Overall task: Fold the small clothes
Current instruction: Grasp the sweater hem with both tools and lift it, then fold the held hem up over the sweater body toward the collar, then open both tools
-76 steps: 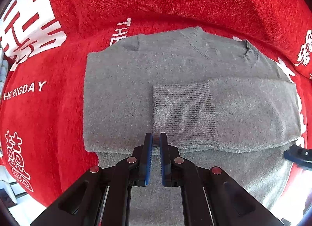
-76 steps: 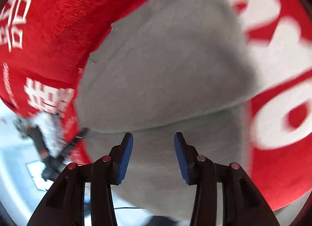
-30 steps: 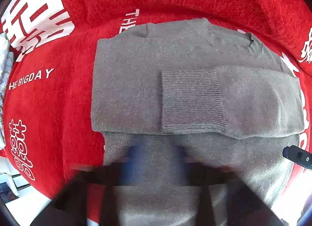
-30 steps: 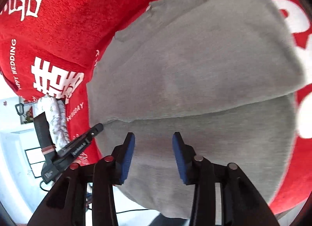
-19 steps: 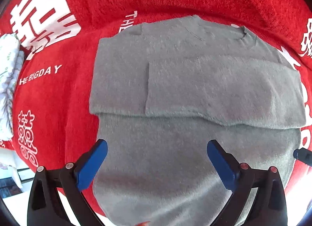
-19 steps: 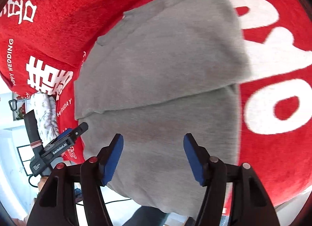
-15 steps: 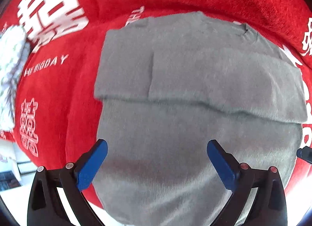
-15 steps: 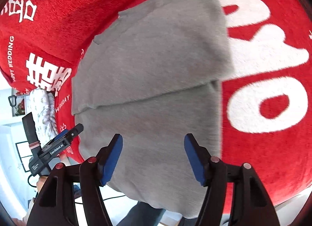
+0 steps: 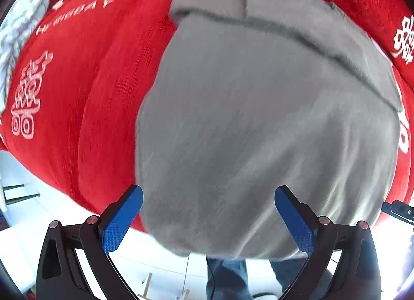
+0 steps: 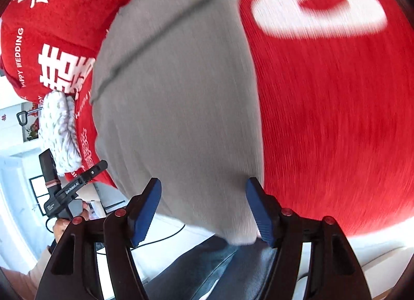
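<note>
A red wedding-print blanket (image 9: pixel 85 98) covers the work surface, and the grey sweater (image 9: pixel 258 118) lies spread on it with its sleeves folded across the far chest, its hem draping over the near edge, likely so the corners can be caught for the next fold. The left gripper (image 9: pixel 208 219) is wide open and empty at the hem's near left corner. The right gripper (image 10: pixel 203 209), also spread and holding nothing, straddles the near right corner.
</note>
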### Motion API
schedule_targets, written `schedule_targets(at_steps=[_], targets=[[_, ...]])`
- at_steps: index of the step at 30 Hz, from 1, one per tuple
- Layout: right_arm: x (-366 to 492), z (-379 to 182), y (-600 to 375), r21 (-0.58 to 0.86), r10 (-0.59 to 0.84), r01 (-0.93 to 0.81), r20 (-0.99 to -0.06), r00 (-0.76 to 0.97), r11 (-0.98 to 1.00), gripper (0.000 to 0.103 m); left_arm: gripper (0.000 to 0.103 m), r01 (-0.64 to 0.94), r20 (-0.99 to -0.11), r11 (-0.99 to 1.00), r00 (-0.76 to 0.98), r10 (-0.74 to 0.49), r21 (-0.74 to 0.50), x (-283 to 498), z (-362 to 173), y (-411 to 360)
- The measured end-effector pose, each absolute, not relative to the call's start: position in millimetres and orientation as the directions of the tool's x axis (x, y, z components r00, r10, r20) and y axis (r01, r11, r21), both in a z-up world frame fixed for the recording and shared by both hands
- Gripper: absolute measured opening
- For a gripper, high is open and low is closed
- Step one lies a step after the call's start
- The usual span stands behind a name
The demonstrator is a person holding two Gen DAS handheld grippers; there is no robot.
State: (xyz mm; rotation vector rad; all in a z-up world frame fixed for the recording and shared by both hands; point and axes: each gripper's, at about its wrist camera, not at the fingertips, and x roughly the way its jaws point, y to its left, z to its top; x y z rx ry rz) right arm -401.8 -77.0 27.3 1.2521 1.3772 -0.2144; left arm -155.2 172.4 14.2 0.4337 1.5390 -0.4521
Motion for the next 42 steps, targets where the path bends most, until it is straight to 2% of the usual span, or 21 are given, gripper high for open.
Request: schedule_targets(at_steps=[9,20,21,22,23,24,25,27,34,37,42], targets=[[-452.6,-1.0,-16.9,0.473,0.519,0.776,-0.825,0.224,0.417,0.071,0.102,0.454,-0.992,0.884,-0.109,-0.067,-0.109,-179.9,-26.2,258.7],[-460.4,-43.7,23.0,0.494,0.554,0.755,-0.805,0.210,0.432,0.071,0.102,0.367,-0.959,0.890,-0.180,-0.219,-0.272,-190.6,-62.5,296.4],[-459.9,-43.5,25.3,0.502,0.561,0.754,-0.799,0.217,0.424,0.070,0.097,0.375,-0.958,0.885,-0.183,-0.222,-0.277,-193.8,-62.9,298.6],[-456.4,-42.5,27.5,0.513,0.567,0.754,-0.791,0.230,0.410,0.062,0.081,0.388,-0.955,0.875,-0.183,-0.234,-0.289,-196.8,-61.0,297.8],[-454.6,-41.9,28.4,0.526,0.576,0.755,-0.780,0.244,0.393,0.038,0.072,0.403,-0.945,0.857,-0.194,-0.262,-0.320,-200.0,-56.5,292.3],[-453.3,-40.7,29.3,0.536,0.583,0.757,-0.770,0.258,0.373,0.023,0.064,0.421,-0.946,0.849,-0.196,-0.259,-0.320,-203.0,-51.7,287.1],[-458.2,-37.8,28.3,0.547,0.590,0.760,-0.759,0.275,0.350,0.012,0.042,0.437,-0.944,0.838,-0.196,-0.265,-0.326,-203.3,-48.3,282.5],[-461.7,-31.9,28.4,0.604,0.612,0.746,-0.711,0.346,0.281,0.011,0.016,0.459,-0.926,0.805,-0.233,-0.298,-0.375,-203.8,-40.2,279.3],[-437.0,28.7,6.2,0.788,0.588,0.604,-0.547,0.596,0.121,0.010,0.016,0.460,-0.861,0.729,-0.224,-0.457,-0.507,-178.4,29.6,269.7],[-414.2,46.4,-23.3,0.834,0.552,0.543,-0.499,0.668,0.097,0.003,0.016,0.451,-0.834,0.709,-0.185,-0.520,-0.542,-143.1,48.4,251.8],[-358.6,45.2,-75.8,0.833,0.494,0.534,-0.527,0.691,0.142,0.003,0.016,0.499,-0.843,0.712,-0.076,-0.532,-0.494,-83.0,59.6,187.6]])
